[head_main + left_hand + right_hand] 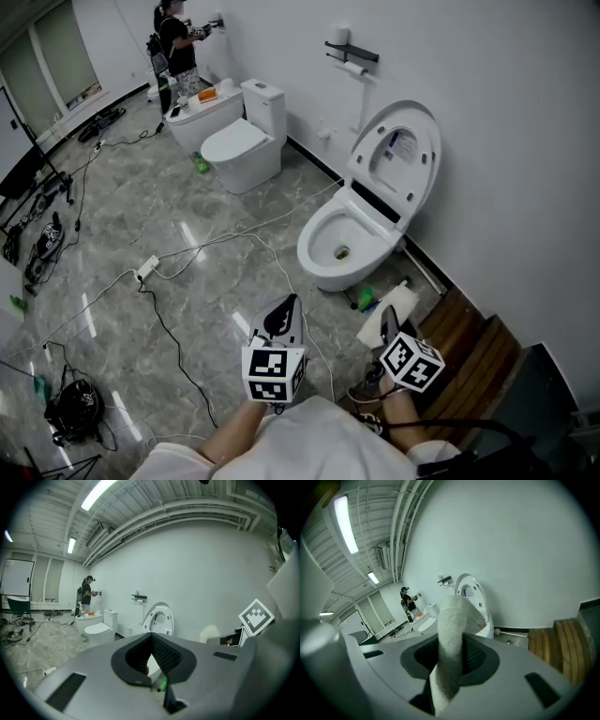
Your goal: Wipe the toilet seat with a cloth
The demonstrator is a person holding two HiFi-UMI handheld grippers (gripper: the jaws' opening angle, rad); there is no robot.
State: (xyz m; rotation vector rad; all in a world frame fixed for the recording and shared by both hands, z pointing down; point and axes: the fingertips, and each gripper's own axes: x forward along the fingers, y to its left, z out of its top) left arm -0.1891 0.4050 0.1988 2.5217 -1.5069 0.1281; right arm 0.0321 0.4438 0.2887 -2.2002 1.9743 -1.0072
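Observation:
The white toilet [342,246] stands against the wall with its lid and seat [398,161] raised and the bowl open. My right gripper [386,324] is low at the right, near the toilet's base, shut on a white cloth [392,307]. In the right gripper view the cloth [452,637] stands up between the jaws, with the toilet [472,595] behind it. My left gripper [281,315] is held above the floor in front of the toilet, shut and empty. In the left gripper view the raised lid [159,619] is straight ahead.
A second toilet [242,148] stands farther left along the wall, with a person [174,47] beyond it. Cables and a power strip [147,269] cross the floor. A green bottle [364,299] lies by the toilet base. A wooden platform [473,361] is at right, and a paper holder [352,56] hangs on the wall.

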